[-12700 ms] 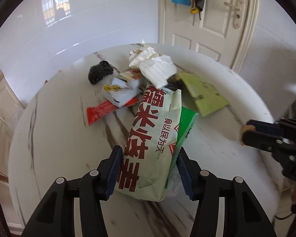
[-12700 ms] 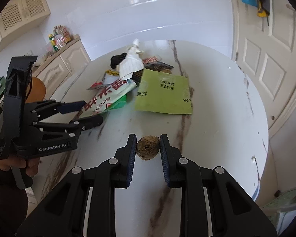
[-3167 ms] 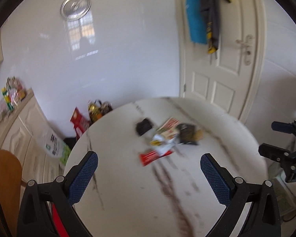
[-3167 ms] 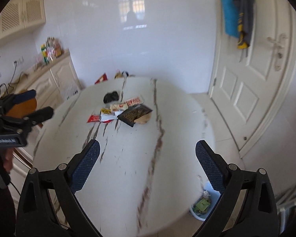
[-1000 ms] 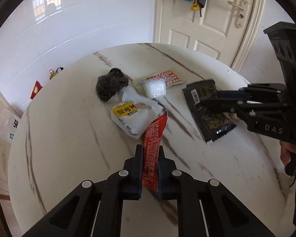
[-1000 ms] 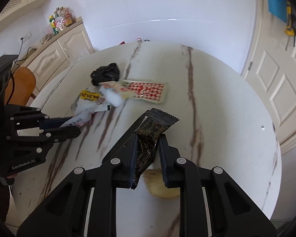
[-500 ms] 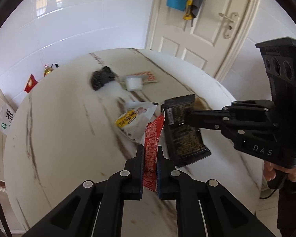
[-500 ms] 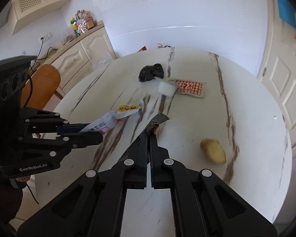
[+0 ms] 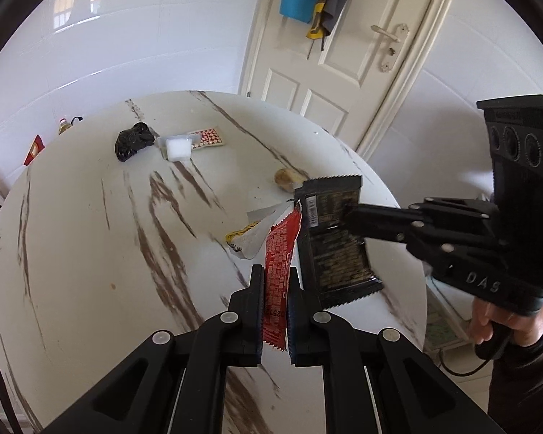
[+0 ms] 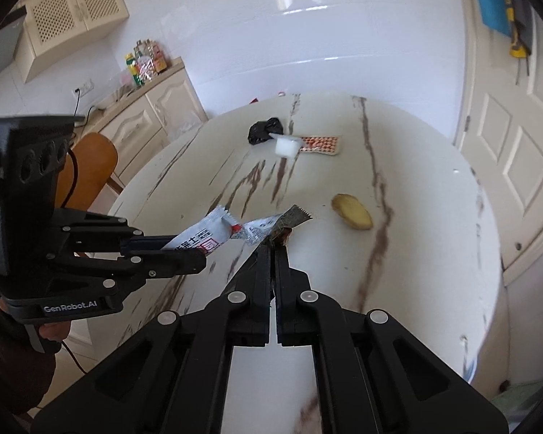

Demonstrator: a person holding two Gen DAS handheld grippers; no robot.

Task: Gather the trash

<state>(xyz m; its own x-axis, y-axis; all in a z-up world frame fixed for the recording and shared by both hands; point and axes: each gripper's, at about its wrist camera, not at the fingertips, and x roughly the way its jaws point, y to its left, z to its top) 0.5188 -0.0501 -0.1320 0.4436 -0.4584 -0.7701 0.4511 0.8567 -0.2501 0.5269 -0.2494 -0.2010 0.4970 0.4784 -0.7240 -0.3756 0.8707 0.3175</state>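
My left gripper (image 9: pixel 275 275) is shut on a red wrapper (image 9: pixel 280 256) with a white and yellow packet (image 9: pixel 249 235) hanging with it, held above the round marble table (image 9: pixel 90 238). My right gripper (image 10: pixel 273 249) is shut on a black snack wrapper (image 9: pixel 329 238), seen edge-on in the right wrist view (image 10: pixel 295 217). The two grippers are close together over the table's right side. On the table lie a black crumpled bag (image 9: pixel 132 141), a small white cup (image 9: pixel 177 148), a red-checked packet (image 9: pixel 208 136) and a potato (image 10: pixel 351 211).
A white door (image 9: pixel 344 54) stands behind the table with clothes hanging on it. Cream cabinets (image 10: pixel 144 119) and an orange chair (image 10: pixel 87 166) are on the left in the right wrist view. A bin with trash (image 9: pixel 440 329) is on the floor at right.
Both grippers have lifted their wrappers higher off the table and drifted right toward the table edge. The white and yellow packet has come up with the red wrapper.
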